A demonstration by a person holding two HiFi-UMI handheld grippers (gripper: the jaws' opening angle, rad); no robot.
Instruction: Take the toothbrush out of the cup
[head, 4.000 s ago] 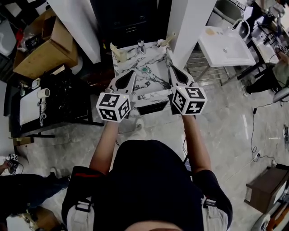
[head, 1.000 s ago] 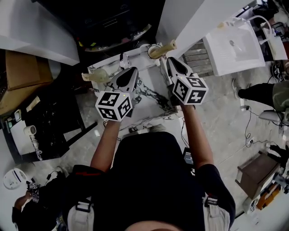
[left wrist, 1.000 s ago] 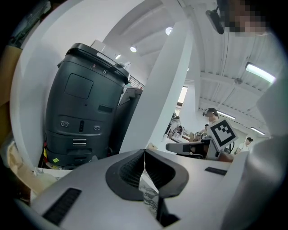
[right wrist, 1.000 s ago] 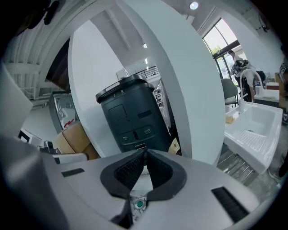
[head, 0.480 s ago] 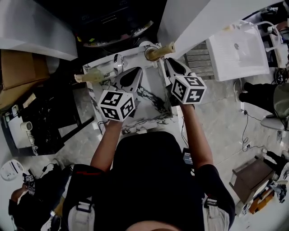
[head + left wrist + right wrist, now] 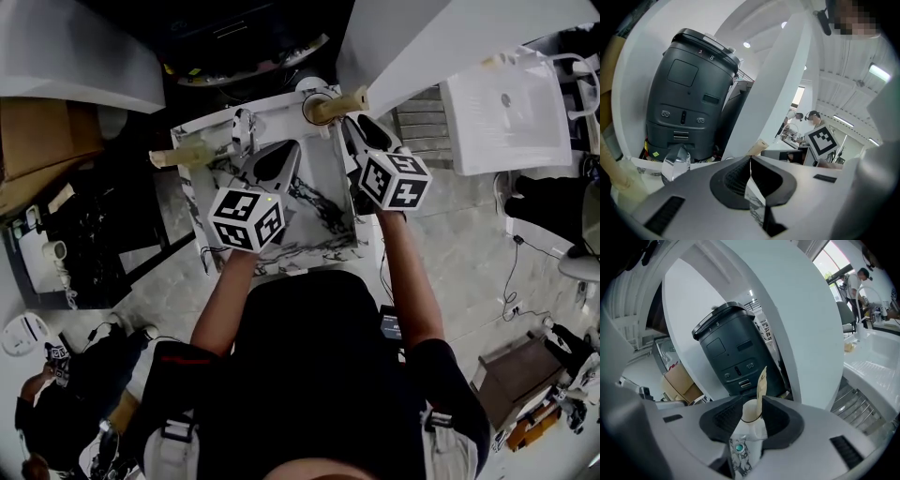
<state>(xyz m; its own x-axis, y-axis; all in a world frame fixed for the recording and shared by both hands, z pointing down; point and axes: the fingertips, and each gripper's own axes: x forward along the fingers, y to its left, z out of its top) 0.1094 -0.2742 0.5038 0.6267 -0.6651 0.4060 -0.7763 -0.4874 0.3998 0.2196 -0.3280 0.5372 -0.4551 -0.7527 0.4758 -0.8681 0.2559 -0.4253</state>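
A white cup (image 6: 316,105) stands at the back right corner of the marble counter (image 6: 323,202). A tan toothbrush (image 6: 341,101) leans out of it to the right. My right gripper (image 6: 354,125) hovers just short of the cup. In the right gripper view its jaws stand slightly apart, with the cup (image 6: 751,412) and the upright toothbrush (image 6: 761,383) showing in the gap just ahead. Over the counter's middle my left gripper (image 6: 284,153) is shut with nothing in it; the left gripper view shows its tips (image 6: 750,159) meeting.
A chrome faucet (image 6: 246,127) stands at the counter's back edge, and a tan wrapped item (image 6: 183,155) sticks out at its back left. A dark grey machine (image 6: 689,93) sits behind between white panels. A white basin (image 6: 506,108) lies to the right.
Both grippers have come down toward the counter and a little further in. Their jaws look the same as before.
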